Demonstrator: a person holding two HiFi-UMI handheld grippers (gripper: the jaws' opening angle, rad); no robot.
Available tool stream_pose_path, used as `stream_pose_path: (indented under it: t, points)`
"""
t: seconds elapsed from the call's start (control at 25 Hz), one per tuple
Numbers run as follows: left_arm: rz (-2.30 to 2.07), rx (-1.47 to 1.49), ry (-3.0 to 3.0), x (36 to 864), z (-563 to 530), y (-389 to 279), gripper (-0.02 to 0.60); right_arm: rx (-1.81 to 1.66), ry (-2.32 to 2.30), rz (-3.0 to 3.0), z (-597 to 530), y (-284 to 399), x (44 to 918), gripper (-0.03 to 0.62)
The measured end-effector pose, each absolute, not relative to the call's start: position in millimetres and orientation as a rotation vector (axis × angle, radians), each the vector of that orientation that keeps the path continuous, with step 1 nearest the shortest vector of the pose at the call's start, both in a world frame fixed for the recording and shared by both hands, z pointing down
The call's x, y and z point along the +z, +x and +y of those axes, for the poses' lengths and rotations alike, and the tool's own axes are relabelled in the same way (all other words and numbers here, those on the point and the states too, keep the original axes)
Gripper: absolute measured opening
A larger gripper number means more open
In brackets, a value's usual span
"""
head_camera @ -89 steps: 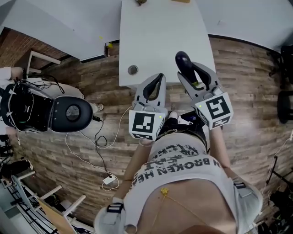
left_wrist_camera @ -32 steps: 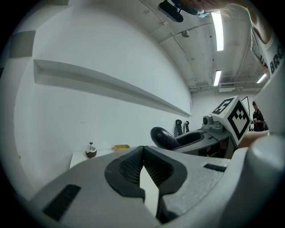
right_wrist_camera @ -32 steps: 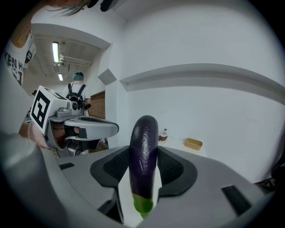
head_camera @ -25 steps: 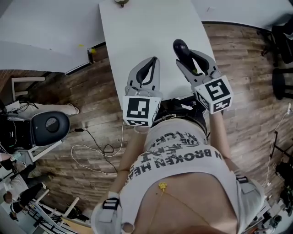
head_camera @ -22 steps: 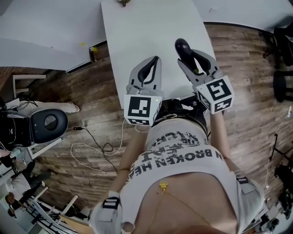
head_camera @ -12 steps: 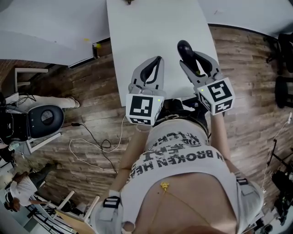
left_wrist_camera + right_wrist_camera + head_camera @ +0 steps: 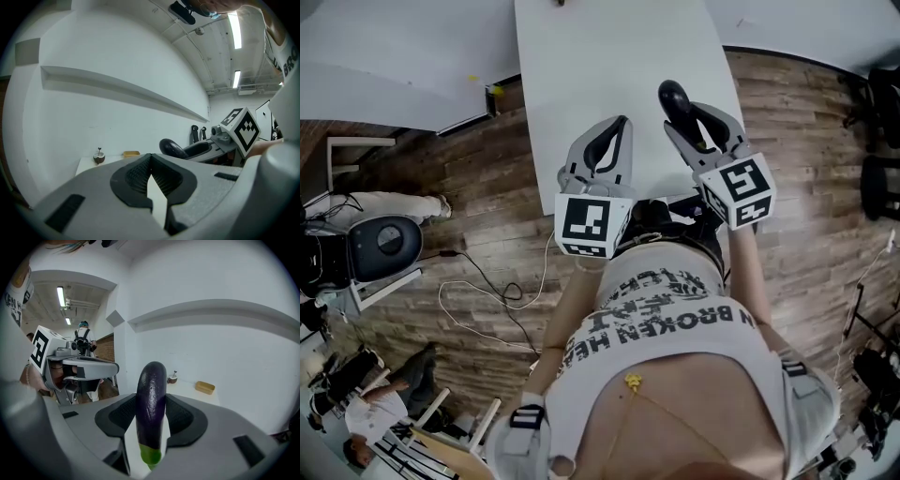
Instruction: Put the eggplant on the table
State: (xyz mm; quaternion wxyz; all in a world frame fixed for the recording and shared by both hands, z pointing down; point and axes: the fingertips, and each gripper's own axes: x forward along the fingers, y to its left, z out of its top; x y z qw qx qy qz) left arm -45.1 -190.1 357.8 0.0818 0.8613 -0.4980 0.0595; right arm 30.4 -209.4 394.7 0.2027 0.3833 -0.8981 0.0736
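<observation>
This looks to me like a robotics lab or recording studio, not a home. The walls are bare and white, and a plain white counter (image 7: 609,75) stands on a wood-plank floor (image 7: 478,187) with loose cables (image 7: 502,300) trailing across it. There is a rolling chair (image 7: 384,246), strip lights (image 7: 234,30) under an exposed ceiling, and 1 other person (image 7: 380,412). My right tool (image 7: 689,120) carries a cube (image 7: 736,190) of square markers.

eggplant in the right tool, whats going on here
A person stands at the near end of a white table with a tool in each hand. The right tool is clamped on a dark purple eggplant, held over the table and not yet set down. The left tool is shut and empty.
</observation>
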Motion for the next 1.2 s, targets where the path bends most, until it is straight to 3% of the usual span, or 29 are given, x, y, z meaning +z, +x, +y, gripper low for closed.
stream_pose_path:
  t: [1.2]
  points:
    - [-1.555,0.227,2.5,372.5,-176.3,-58.7,-0.012,0.292,0.955,-2.344,-227.2,35.2,498.5,0.192]
